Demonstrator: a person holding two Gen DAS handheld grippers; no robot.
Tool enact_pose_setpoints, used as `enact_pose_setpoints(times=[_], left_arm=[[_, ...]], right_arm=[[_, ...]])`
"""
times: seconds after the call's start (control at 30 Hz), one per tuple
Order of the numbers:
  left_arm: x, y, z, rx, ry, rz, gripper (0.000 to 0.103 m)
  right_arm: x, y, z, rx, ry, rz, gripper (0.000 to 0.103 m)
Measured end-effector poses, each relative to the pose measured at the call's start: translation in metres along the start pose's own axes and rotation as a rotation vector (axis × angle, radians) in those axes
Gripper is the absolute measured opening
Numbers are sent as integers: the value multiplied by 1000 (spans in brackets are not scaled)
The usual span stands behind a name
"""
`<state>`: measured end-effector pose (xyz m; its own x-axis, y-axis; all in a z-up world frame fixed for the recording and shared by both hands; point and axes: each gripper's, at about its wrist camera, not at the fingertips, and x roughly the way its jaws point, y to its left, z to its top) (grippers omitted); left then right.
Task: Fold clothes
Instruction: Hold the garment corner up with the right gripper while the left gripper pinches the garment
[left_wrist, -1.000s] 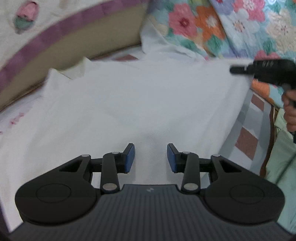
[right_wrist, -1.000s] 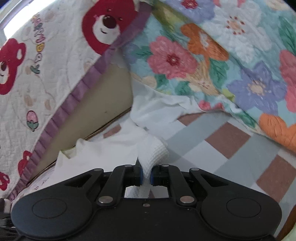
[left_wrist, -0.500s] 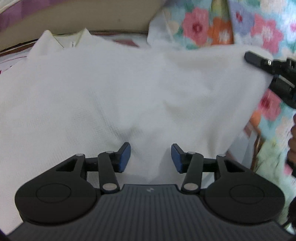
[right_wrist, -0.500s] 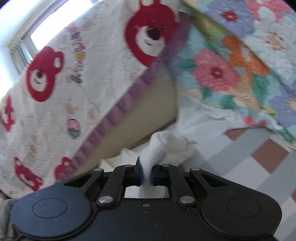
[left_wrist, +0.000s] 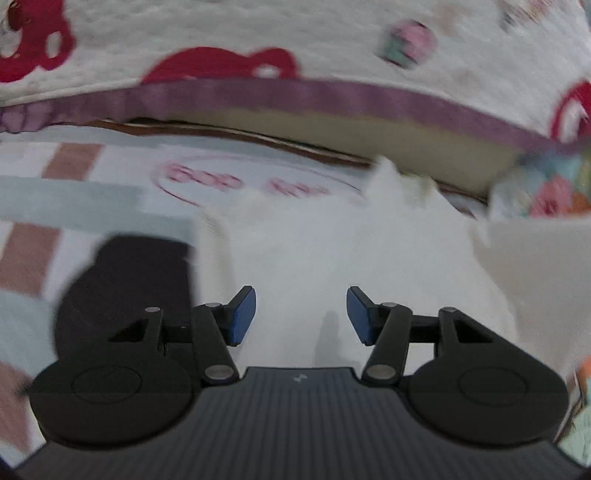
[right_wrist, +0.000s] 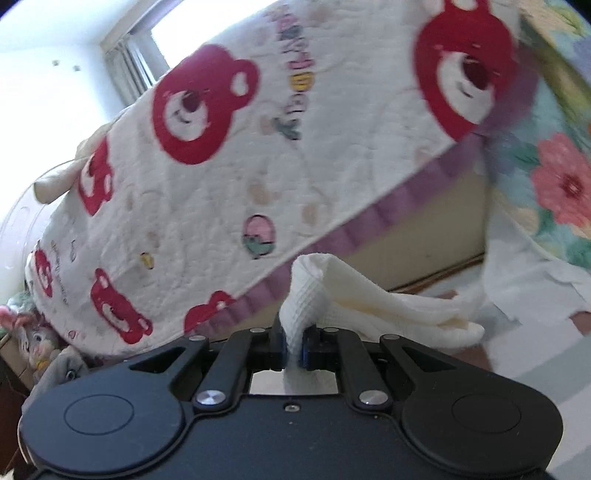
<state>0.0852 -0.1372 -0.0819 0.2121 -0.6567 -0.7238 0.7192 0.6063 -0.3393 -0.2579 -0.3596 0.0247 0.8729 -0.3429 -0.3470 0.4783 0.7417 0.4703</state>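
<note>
Two blue-padded fingers of the left gripper (left_wrist: 300, 314) stand wide apart in the left wrist view, holding nothing, poised over a white waffle-textured garment (left_wrist: 332, 251) that lies spread on the bed. The picture is blurred. The garment rests on a sheet (left_wrist: 74, 192) checked in pale grey, white and brown blocks, with a pink oval print beyond the cloth's far edge. A dark, soft-edged shape (left_wrist: 136, 280) sits on the sheet just left of the garment; what it is cannot be told. Behind it all hangs a cream quilt (left_wrist: 295, 48) with red bear shapes and a purple ruffled border, and below that border shows a tan band (left_wrist: 406, 136). A scrap of floral blanket (left_wrist: 550, 188) shows at far right.

In the right wrist view the right gripper (right_wrist: 294, 345) is clamped shut on a pinched fold of the same white garment (right_wrist: 369, 299), which rises between the pads, curls over and trails off to the right in layered folds. The bear quilt (right_wrist: 258, 155) fills the middle, tilted, its purple border running down to the left. The flowered blanket (right_wrist: 557, 184) lies at right, a rumpled white cloth (right_wrist: 517, 273) below it. A bright window (right_wrist: 207, 26) and white wall sit at upper left; a stuffed toy (right_wrist: 40, 343) sits at the left edge.
</note>
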Motion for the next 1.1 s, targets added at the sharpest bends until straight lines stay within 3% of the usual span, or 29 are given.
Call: enact_pose_setpoints(times=[0.23,0.3,0.33,0.37,0.4,0.43,0.5,0.6,0.67,0.7,0.73,0.8,0.9,1.0,1.1], left_arm=[[29,45,27,-26,8,-10,52],[42,40,34,-12,-10,-18,49],[51,39,38,10,-6,0,44],[60,38,41,44,5,34,13],[65,34,43,91,9,74,2],[69,31,44,138,11,113,2],[58,21,44,239,-60,155,2],[54,12,40,253,-59,223,3],[52,5,38,262,-58,269,10],[50,2,37,265,-57,285,19],[45,-6,32,244,-52,222,24],[35,-21,21,201,-42,96,59],[20,-44,5,135,-26,-93,60],[5,-67,-11,69,-7,-278,52],[22,-85,-34,45,108,-305,51]], right_arm=[[5,-1,-16,30,26,-33,10],[5,-7,-18,40,31,-52,10],[4,-10,-18,44,33,-62,10],[3,-12,-18,45,33,-67,10],[3,-13,-18,42,33,-67,10],[2,-14,-18,40,32,-67,11],[0,-16,-17,34,30,-68,11],[-1,-18,-18,27,31,-62,11],[1,-18,-21,30,39,-56,11],[3,-19,-23,35,43,-55,11],[4,-19,-25,40,48,-54,11],[7,-19,-27,52,59,-45,11],[9,-15,-26,40,71,-41,11],[15,-9,-21,25,95,-41,11],[27,-2,-10,75,95,18,11]])
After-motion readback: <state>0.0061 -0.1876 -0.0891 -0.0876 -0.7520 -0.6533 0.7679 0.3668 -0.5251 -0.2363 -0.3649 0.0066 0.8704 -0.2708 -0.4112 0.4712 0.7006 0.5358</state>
